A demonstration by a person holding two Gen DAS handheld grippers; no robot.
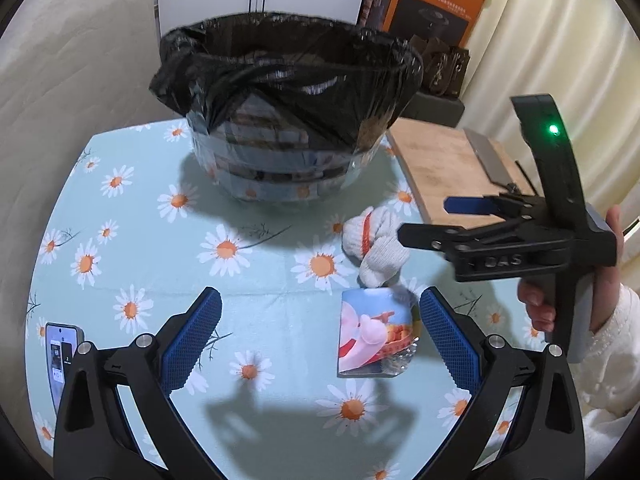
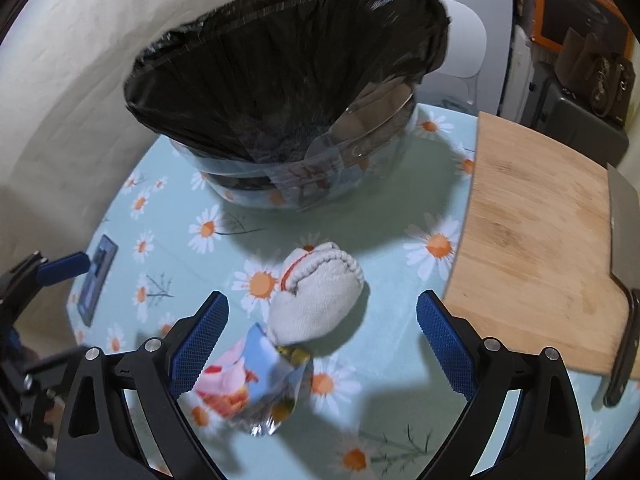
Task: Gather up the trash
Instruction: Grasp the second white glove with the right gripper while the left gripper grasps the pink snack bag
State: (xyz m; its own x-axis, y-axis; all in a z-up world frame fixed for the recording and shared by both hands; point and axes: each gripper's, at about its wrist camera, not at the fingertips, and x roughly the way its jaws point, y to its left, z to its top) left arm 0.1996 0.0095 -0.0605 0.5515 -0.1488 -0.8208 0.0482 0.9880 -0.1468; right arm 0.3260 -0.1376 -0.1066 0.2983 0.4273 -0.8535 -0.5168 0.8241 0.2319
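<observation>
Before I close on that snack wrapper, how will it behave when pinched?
The snack wrapper looks thin and crinkled, so probably floppy and very light. Its glossy foil end may slip. It touches the rolled white glove, which might drag along.

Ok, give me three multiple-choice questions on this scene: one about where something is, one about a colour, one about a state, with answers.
1. Where does the cleaver lie?
A. on the cutting board
B. in the bin
C. on the phone

2. What colour is the bin liner?
A. white
B. black
C. blue

3. How are the right gripper's jaws?
A. shut on the glove
B. shut on the wrapper
C. open, holding nothing

Answers: 1 A, its blade rests on the board's right edge. 2 B, black plastic drapes over the rim. 3 C, the blue pads stand apart, with the glove and wrapper lying on the table below.
</observation>
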